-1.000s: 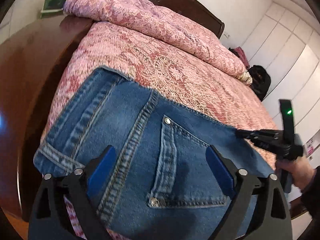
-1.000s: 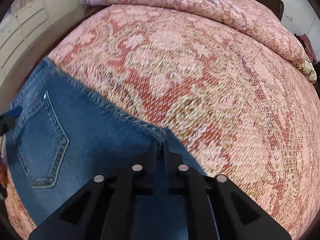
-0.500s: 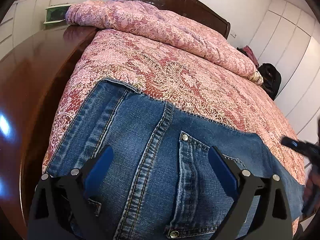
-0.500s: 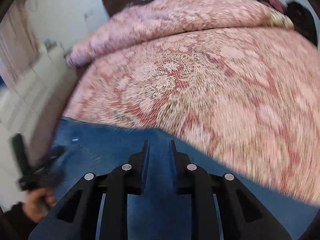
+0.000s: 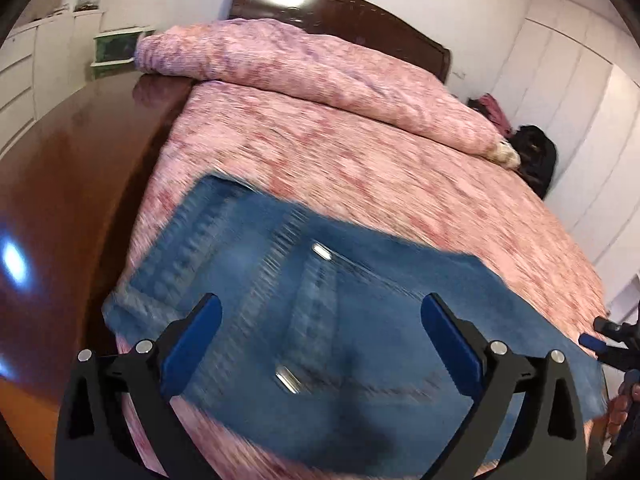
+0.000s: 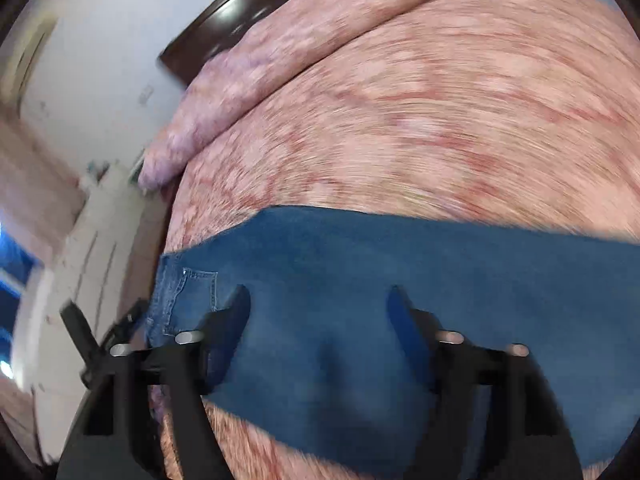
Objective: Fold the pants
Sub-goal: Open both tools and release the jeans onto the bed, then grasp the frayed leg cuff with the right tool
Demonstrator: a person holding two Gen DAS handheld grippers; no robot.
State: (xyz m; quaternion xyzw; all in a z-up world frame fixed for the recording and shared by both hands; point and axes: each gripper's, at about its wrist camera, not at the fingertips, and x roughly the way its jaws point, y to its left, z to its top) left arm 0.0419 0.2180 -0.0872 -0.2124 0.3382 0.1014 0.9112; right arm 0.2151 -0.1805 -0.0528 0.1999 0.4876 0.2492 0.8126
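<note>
Blue jeans (image 5: 320, 320) lie flat on the pink bedspread (image 5: 360, 168), back pocket up, near the bed's front edge. My left gripper (image 5: 320, 336) hovers above the pocket area, jaws still opening, nothing between the blue pads (image 5: 192, 340). In the right wrist view the jeans (image 6: 400, 280) stretch across as a plain blue band, with the pocket end at the left. My right gripper (image 6: 318, 320) hangs over that band with its jaws opening and no cloth pinched. The right gripper also shows at the far right edge of the left wrist view (image 5: 608, 340).
A rolled pink duvet (image 5: 320, 64) lies across the head of the bed under a dark wooden headboard (image 5: 340, 4). Dark glossy floor (image 5: 60, 180) runs along the bed's left side. White wardrobes (image 5: 580, 80) and a black bag (image 5: 536, 156) stand at the right.
My right gripper let go of the jeans' edge, opened and swung along the leg while rolling. My left gripper pulled back and up, so the jeans look smaller.
</note>
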